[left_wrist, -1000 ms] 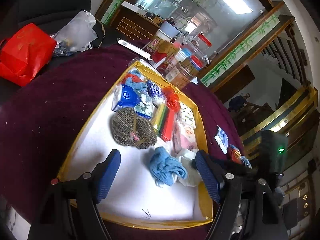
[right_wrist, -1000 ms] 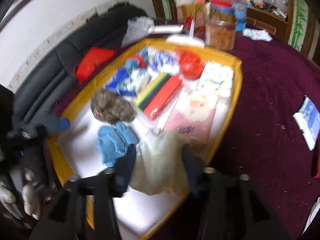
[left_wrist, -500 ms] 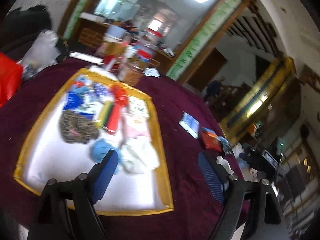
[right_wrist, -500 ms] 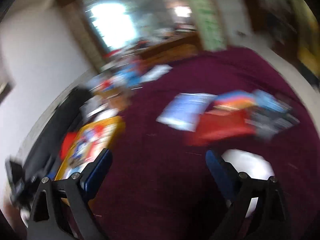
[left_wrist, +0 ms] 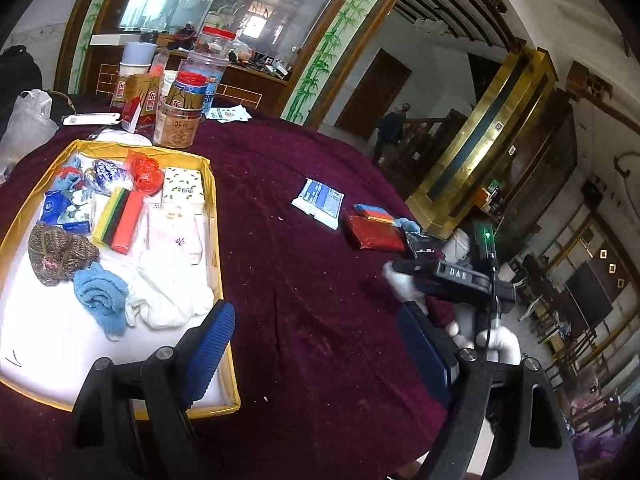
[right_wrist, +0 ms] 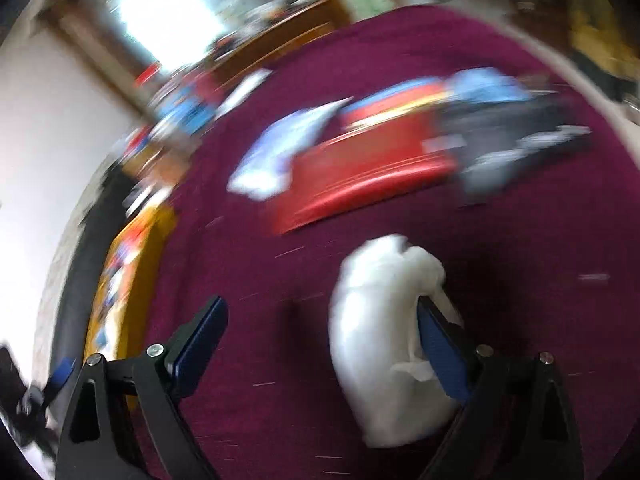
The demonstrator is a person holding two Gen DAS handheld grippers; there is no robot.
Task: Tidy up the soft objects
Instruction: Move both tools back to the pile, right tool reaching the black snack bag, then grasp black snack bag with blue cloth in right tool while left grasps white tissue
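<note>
A yellow-rimmed tray (left_wrist: 216,240) on the left holds a brown knitted hat (left_wrist: 56,254), a blue knitted piece (left_wrist: 100,292), a white cloth (left_wrist: 168,288) and several packets. My left gripper (left_wrist: 316,352) hangs open over the maroon tablecloth (left_wrist: 304,264), just right of the tray, with nothing between its fingers. The right wrist view is blurred. My right gripper (right_wrist: 320,340) is open above the cloth. A white soft bundle (right_wrist: 384,320) lies between its fingers, against the right finger (right_wrist: 440,340) and far from the left one. The right tool (left_wrist: 452,276) and a gloved hand show at the table's right edge.
Beyond the bundle lie a red packet (right_wrist: 360,176), a blue-white packet (right_wrist: 280,148), a blue cloth (right_wrist: 488,84) and a dark item (right_wrist: 520,128). Jars and boxes (left_wrist: 180,92) stand behind the tray, with a plastic bag (left_wrist: 24,124) at far left. The table edge curves close on the right.
The right gripper let go of the white cloth in the tray, opened and swung right to the white bundle. The left gripper moved right, off the tray and over the tablecloth.
</note>
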